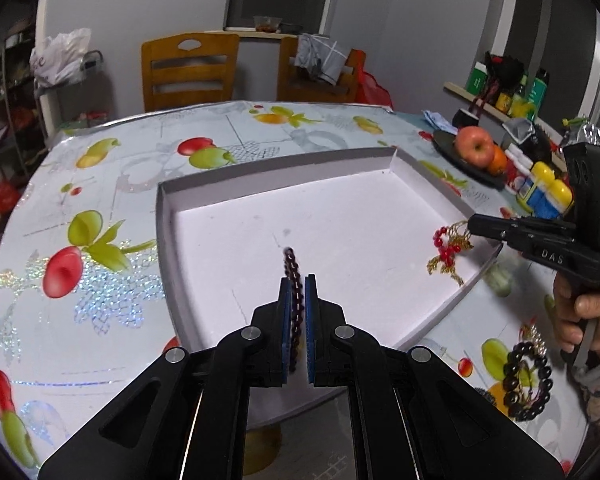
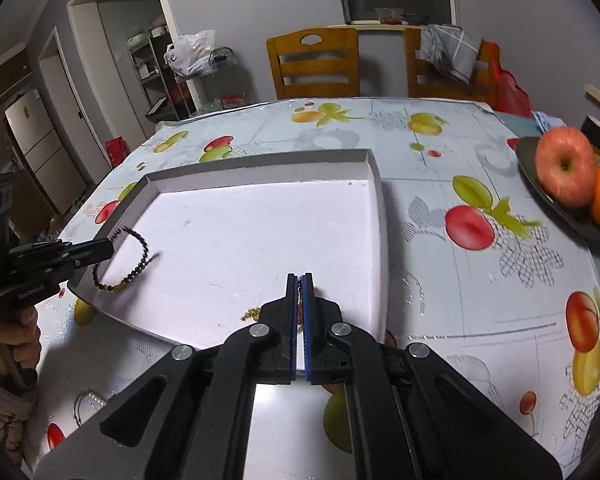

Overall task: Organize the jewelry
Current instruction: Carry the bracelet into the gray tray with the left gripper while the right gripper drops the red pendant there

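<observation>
A white shallow tray (image 1: pixel 260 168) (image 2: pixel 260 160) lies on the fruit-print tablecloth. My left gripper (image 1: pixel 299 280) (image 2: pixel 110 248) is shut on a dark bead bracelet (image 1: pixel 291 264) (image 2: pixel 145 246). The bracelet hangs as a loop over the tray's near left corner. My right gripper (image 2: pixel 299 278) (image 1: pixel 471 226) is shut on a piece of red beads and gold chain (image 1: pixel 446 248). This piece dangles over the tray's right edge. In the right wrist view only a thin chain between the pads and a gold tuft (image 2: pixel 250 314) show.
A black bead bracelet (image 1: pixel 528 380) lies on the cloth at the near right, a silver bangle (image 2: pixel 86 404) at the near left. A dark plate with an apple (image 1: pixel 474 146) (image 2: pixel 566 166) and an orange stands right of the tray. Two wooden chairs (image 2: pixel 314 64) stand behind the table.
</observation>
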Available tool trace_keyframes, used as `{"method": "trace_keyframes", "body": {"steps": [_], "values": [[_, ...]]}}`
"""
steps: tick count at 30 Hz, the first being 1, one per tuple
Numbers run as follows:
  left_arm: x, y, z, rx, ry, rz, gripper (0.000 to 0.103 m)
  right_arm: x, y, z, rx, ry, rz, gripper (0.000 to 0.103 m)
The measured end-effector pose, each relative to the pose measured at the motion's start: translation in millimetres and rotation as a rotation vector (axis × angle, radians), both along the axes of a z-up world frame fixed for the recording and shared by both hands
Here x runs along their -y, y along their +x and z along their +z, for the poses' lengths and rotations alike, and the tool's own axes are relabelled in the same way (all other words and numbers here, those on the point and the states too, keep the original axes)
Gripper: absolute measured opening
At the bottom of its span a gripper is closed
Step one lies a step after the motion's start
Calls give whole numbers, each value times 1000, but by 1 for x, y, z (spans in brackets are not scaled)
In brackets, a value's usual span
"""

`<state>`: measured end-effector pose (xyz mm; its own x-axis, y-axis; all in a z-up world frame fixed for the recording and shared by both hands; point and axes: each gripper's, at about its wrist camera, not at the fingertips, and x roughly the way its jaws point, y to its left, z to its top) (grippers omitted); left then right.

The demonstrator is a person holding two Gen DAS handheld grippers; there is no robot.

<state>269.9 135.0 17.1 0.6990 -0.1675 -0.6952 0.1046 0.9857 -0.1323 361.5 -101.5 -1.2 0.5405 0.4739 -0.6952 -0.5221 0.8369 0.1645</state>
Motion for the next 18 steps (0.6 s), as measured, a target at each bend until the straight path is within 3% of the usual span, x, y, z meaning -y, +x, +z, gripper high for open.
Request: {"method": "trace_keyframes", "body": {"steps": [1,3,5,10,12,18], "values": [[1,-2,1,5,7,3,18,3,-2,0,1,-1,-8,4],[2,-7,3,18,19,14,47,9,-4,2,7,10,-17,18],[3,-14,7,41,25,24,61,18,-11,5,23,29,-28,24],[8,-34,17,73,25,29,67,37,-34,15,49,63,-40,27],[13,-48,22,95,32,17,76,45,-46,19,58,70,-39,34],[28,-91,23,118,35,-17,82,60,-84,24,88,65,-25,37]]}}
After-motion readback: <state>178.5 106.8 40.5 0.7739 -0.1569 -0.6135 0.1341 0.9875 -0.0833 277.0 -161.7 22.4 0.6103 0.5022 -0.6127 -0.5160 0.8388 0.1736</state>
